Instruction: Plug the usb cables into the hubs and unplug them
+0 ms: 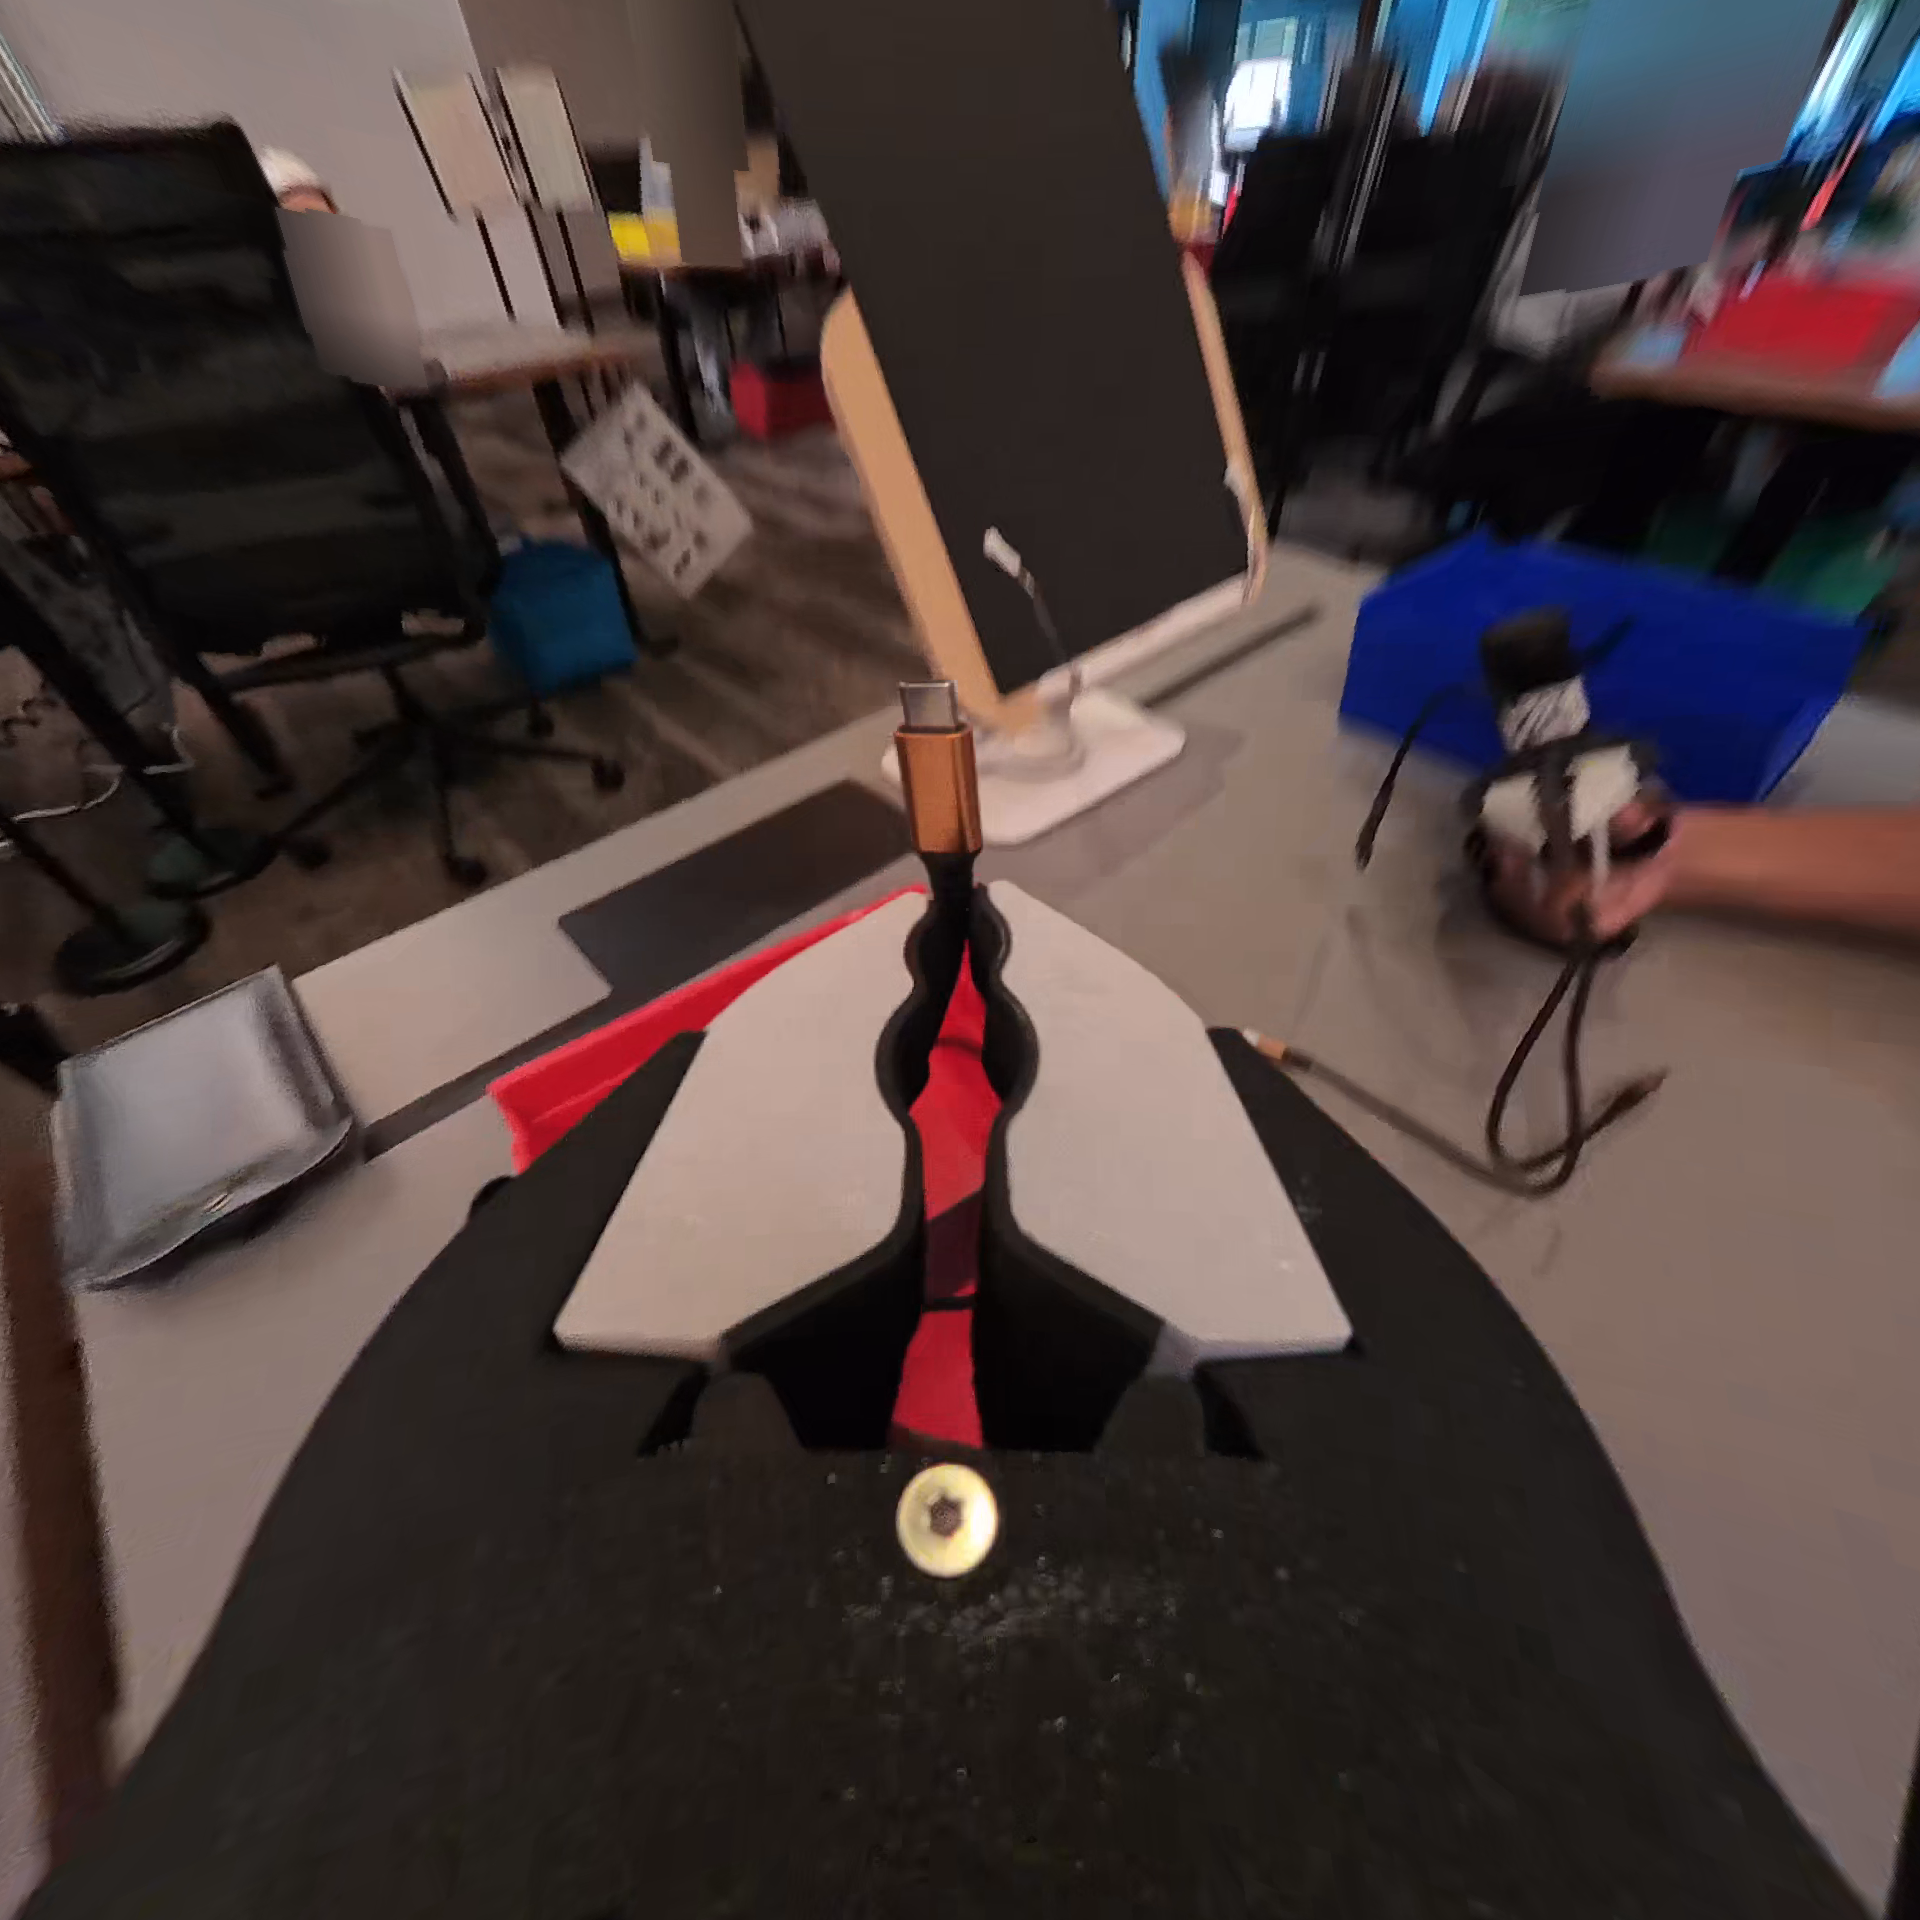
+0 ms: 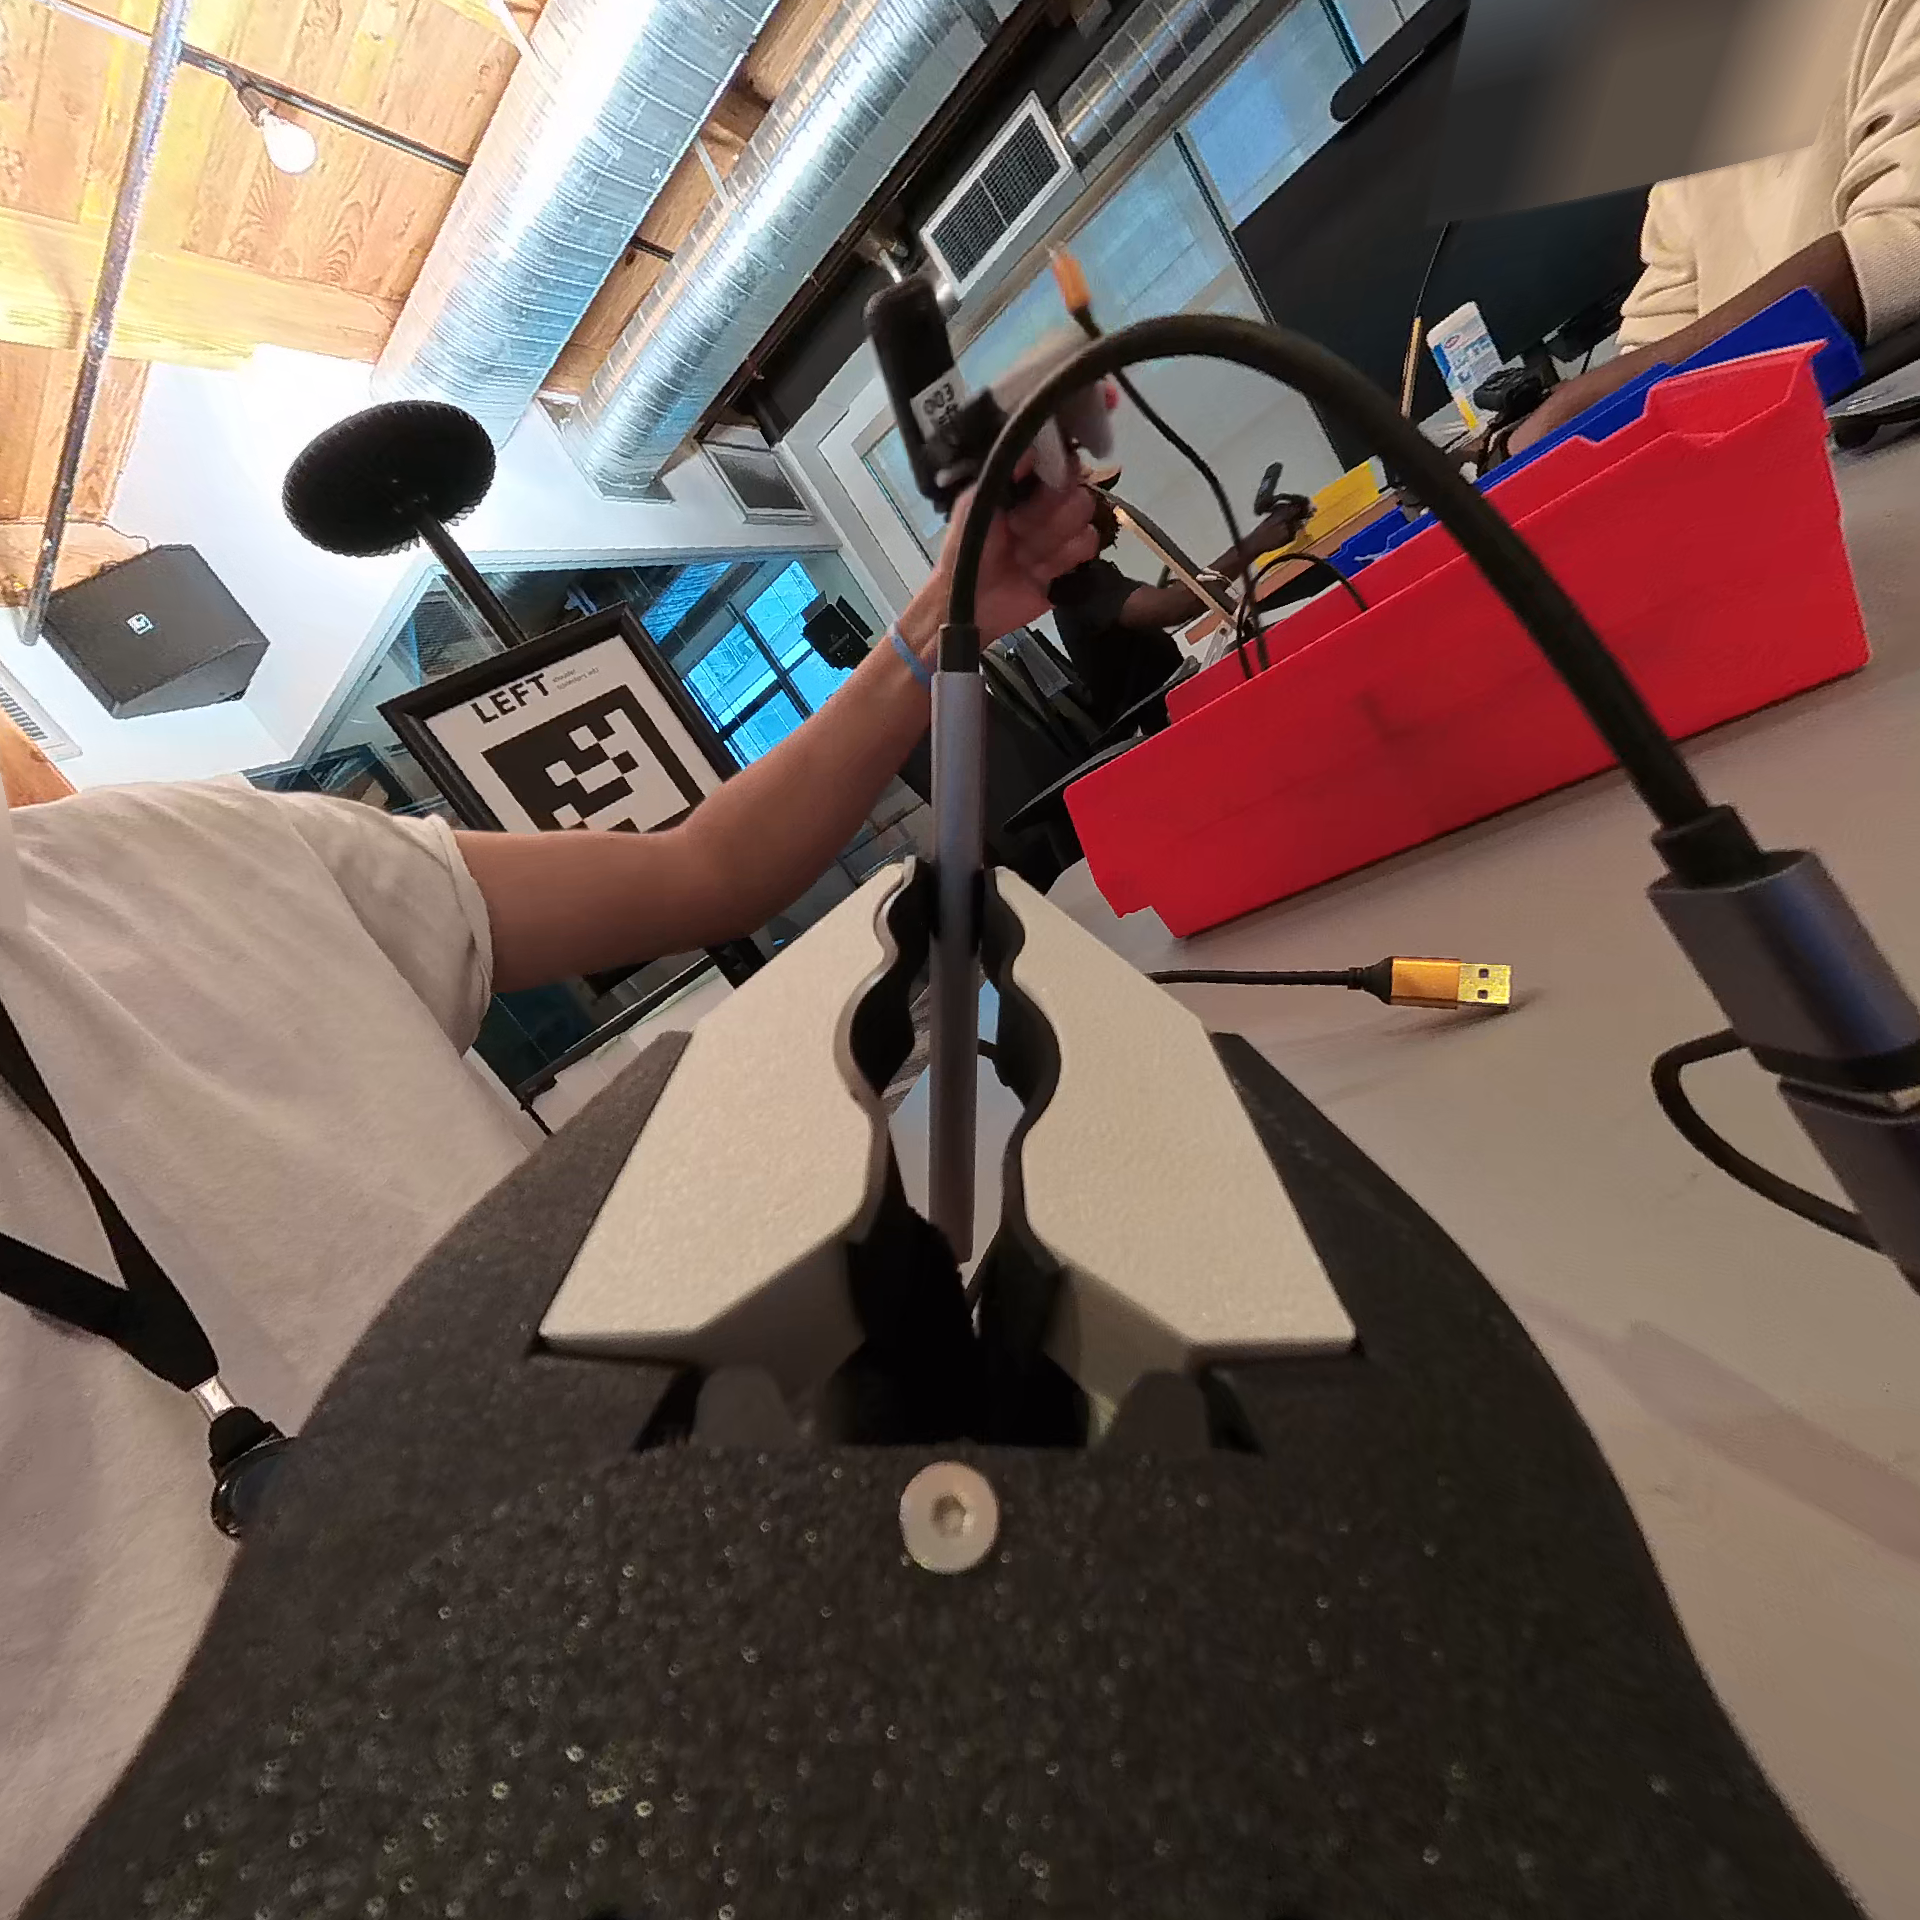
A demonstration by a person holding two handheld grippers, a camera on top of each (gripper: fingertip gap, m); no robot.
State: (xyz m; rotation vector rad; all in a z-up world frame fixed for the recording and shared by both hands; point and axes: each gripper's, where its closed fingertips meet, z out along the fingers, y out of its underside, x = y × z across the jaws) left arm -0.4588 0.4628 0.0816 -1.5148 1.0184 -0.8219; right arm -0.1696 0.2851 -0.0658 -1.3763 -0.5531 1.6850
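Left gripper point(image 1: 954, 914) pinching braided cable point(image 1: 948, 904), copper plug point(image 1: 937, 774)

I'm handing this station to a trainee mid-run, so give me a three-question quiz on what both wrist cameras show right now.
1. True or false: the left gripper is shut on the black cable just behind its orange USB-C plug.
2. What does the right gripper hold? A) a slim grey adapter B) a red bin C) nothing
3. Fill in: the gold USB-A plug lies loose on the grey ____.

Key: 1 true; 2 A; 3 table.
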